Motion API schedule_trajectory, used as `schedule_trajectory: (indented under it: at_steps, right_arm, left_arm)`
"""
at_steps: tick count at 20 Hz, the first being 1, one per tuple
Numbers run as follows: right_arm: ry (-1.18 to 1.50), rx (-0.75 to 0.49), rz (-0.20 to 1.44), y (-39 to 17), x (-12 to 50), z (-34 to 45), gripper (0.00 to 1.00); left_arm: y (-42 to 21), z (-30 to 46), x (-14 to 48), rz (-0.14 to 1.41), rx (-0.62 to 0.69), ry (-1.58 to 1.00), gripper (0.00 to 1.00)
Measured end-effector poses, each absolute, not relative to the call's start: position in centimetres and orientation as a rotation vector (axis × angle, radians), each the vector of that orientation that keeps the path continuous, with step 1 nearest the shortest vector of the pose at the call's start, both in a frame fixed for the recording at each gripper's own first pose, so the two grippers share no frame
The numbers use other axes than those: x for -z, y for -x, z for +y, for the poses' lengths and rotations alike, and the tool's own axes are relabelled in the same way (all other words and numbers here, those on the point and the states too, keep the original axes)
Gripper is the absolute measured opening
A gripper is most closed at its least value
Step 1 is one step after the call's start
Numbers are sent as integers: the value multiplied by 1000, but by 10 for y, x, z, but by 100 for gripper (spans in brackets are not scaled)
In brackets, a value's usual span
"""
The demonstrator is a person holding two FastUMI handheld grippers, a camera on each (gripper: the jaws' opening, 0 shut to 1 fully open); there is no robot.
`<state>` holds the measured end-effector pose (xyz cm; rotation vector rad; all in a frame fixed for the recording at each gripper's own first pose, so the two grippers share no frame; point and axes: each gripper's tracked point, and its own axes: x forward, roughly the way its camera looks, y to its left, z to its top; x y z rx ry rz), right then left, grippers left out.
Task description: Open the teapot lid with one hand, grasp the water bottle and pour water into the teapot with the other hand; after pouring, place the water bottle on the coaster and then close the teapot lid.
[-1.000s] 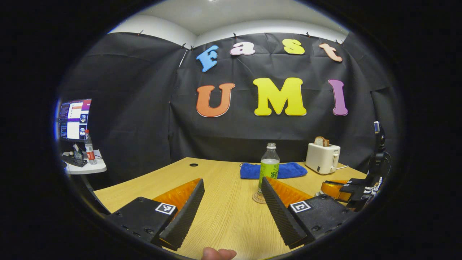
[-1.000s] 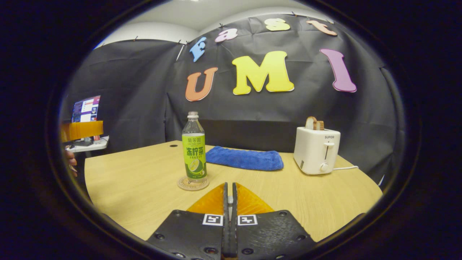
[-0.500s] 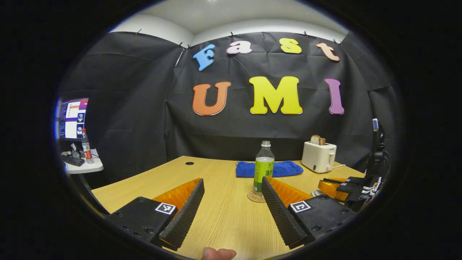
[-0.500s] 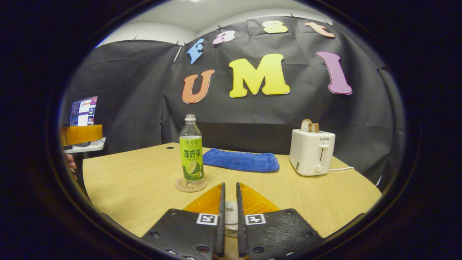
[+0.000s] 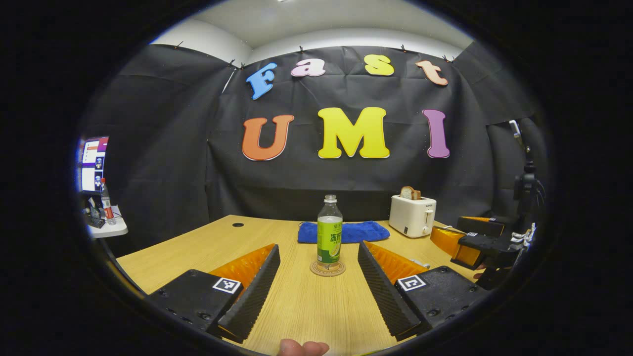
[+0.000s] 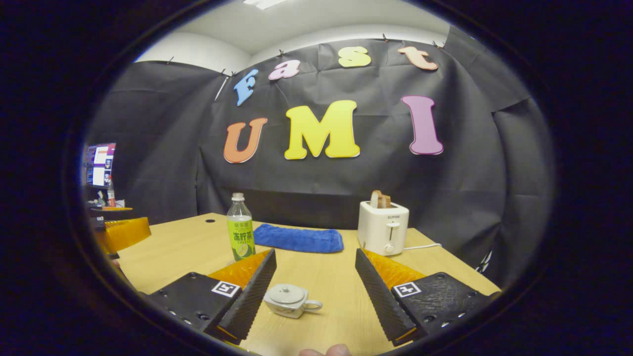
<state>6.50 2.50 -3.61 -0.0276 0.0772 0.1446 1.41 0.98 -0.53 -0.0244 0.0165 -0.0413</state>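
A clear water bottle point(image 5: 330, 232) with a green label stands upright on a round coaster point(image 5: 328, 268) in the middle of the wooden table. My left gripper point(image 5: 318, 247) is open, well short of the bottle, with nothing between its fingers. A small pale teapot point(image 6: 289, 300) with its lid on sits on the table near the front edge. My right gripper point(image 6: 315, 256) is open, and the teapot lies low between its fingers, untouched. The bottle point(image 6: 240, 228) stands farther back on the left. The right gripper point(image 5: 474, 240) also appears at the right of the left gripper view.
A folded blue cloth point(image 6: 296, 238) lies at the back of the table point(image 6: 326, 277). A white toaster point(image 6: 383, 227) with bread in it stands to its right, its cord trailing right. A side table with a monitor point(image 5: 91, 165) stands far left.
My right gripper went from shut to open and drew back, so the lidded teapot now appears between its fingers. The left gripper swung, bringing the bottle to the centre of its view.
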Motion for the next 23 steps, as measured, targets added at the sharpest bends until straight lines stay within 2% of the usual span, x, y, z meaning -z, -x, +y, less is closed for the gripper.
schedule_trajectory:
  at_steps: [9, 23]
  right_arm:
    - [17, -85, 13, 14, 4, 19, 96]
    - [28, -85, -12, 29, -3, 31, 96]
  left_arm:
    - [-4, -6, 6, 17, 54, -29, 99]
    - [8, -4, -13, -23, 57, 14, 99]
